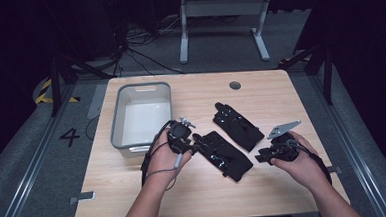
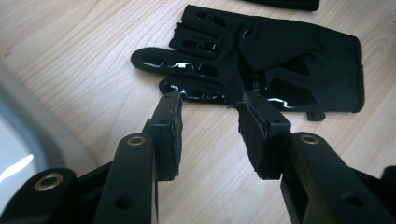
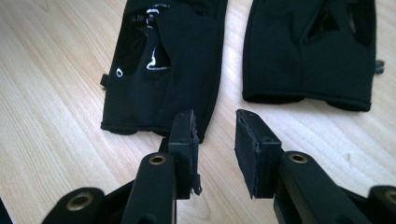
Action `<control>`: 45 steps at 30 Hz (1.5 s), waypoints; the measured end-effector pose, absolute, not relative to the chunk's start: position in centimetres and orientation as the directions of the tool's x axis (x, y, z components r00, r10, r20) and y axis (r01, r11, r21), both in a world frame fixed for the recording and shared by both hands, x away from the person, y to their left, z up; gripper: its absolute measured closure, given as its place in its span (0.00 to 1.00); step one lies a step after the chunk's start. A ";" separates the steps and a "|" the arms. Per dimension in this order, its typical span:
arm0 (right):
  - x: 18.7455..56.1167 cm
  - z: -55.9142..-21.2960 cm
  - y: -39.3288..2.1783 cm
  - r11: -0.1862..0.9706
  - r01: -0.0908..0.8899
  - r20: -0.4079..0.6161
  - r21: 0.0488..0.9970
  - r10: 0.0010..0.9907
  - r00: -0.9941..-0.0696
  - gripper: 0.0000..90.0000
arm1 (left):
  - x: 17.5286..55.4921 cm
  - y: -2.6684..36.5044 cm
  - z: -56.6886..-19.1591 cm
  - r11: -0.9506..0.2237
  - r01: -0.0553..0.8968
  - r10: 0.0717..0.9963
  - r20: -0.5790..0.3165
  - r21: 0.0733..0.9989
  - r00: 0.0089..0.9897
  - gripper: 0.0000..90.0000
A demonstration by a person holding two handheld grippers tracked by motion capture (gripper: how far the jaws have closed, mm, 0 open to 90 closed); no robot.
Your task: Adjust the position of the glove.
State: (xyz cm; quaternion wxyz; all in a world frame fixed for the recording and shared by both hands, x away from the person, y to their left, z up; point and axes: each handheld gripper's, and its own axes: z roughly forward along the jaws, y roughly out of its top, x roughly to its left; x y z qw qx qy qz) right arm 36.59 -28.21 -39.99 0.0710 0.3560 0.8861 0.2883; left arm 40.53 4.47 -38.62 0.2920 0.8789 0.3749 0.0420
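Two black gloves lie side by side mid-table, the near glove [image 1: 223, 154] and the far glove [image 1: 238, 126]. My left gripper [image 1: 195, 142] sits at the near glove's fingertip end. In the left gripper view my left gripper [image 2: 210, 100] is open, its jaws just over the fingers of the near glove [image 2: 280, 56] with bare wood between them. My right gripper [image 1: 262, 156] is at the cuff end. In the right gripper view my right gripper [image 3: 215, 119] is open. Its left jaw is at the cuff corner of the near glove [image 3: 163, 70], and the far glove [image 3: 308, 51] lies to the right.
A grey plastic bin [image 1: 116, 127] stands at the table's left, just behind my left hand; its rim [image 2: 32, 126] shows beside the left jaws. A round grommet [image 1: 235, 85] sits near the far edge. Bare wood runs along the front of the table.
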 end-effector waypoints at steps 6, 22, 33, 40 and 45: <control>36.2 -40.5 -28.2 0.563 0.602 0.087 0.565 0.685 -0.723 0.76 | 41.6 3.2 -39.3 -0.561 0.634 0.688 -0.126 0.533 0.714 0.70; 36.5 -42.2 -25.8 0.517 0.634 0.113 0.575 0.718 -0.687 0.69 | 43.8 2.4 -43.0 -0.551 0.700 0.724 -0.156 0.454 0.672 0.72; 36.8 -42.8 -25.9 0.505 0.641 0.113 0.578 0.728 -0.676 0.69 | 44.2 2.2 -43.2 -0.513 0.706 0.743 -0.159 0.487 0.650 0.69; 36.9 -43.2 -25.9 0.505 0.648 0.113 0.571 0.733 -0.671 0.68 | 44.3 1.6 -43.7 -0.540 0.706 0.750 -0.120 0.458 0.651 0.69; 36.9 -43.4 -25.8 0.500 0.657 0.113 0.565 0.741 -0.662 0.66 | 44.3 1.5 -43.9 -0.536 0.712 0.754 -0.122 0.453 0.645 0.71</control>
